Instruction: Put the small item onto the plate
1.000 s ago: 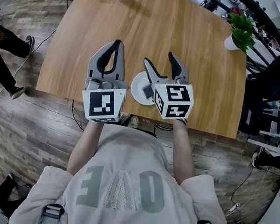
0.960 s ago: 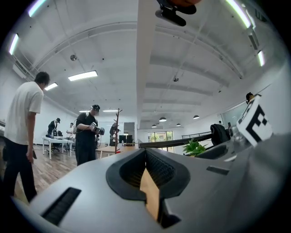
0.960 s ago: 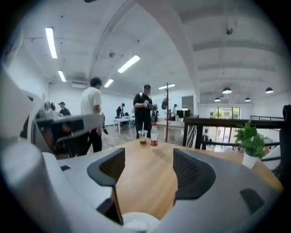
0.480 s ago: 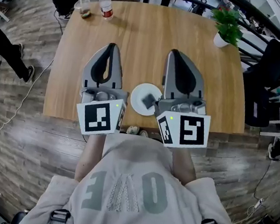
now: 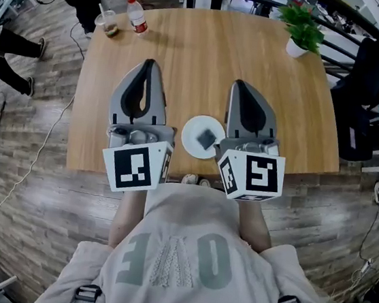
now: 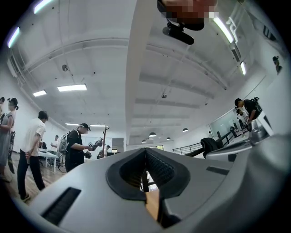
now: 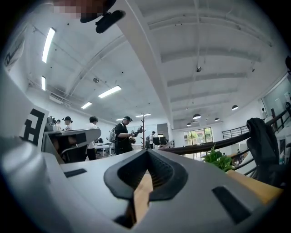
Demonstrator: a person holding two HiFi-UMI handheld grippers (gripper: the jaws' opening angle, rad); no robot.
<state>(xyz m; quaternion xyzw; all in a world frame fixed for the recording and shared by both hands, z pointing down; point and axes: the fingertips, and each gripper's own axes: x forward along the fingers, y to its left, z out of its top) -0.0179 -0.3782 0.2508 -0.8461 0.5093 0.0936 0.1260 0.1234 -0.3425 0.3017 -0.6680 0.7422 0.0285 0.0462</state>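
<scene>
One white plate (image 5: 193, 129) sits on the wooden table (image 5: 209, 47), close to its near edge. One small dark item (image 5: 207, 139) lies on the plate, a little right of its middle. Two tools flank the plate, both held by the person (image 5: 169, 261) and pointing away from the body. The left tool (image 5: 147, 65) is left of the plate and apart from it. The left gripper view shows its two jaws closed together at the tips with nothing between them. The right tool (image 5: 241, 86) is just right of the plate, and its two jaws are likewise pressed together and hold nothing. Neither tool touches the item. There are two marker cubes, one on each tool, and both are nearer the person than the plate: the left cube (image 5: 138, 168) and the right cube (image 5: 251, 176). Far beyond the plate and to its left, at the table's far left corner, one bottle (image 5: 135, 16) and one cup (image 5: 108, 23) stand side by side. Far beyond the plate and to its right, near the far right corner, stands one potted plant (image 5: 300, 31). Well left of the plate, off the table, a bystander's dark legs (image 5: 14, 42) show on the wood floor (image 5: 30, 162).
</scene>
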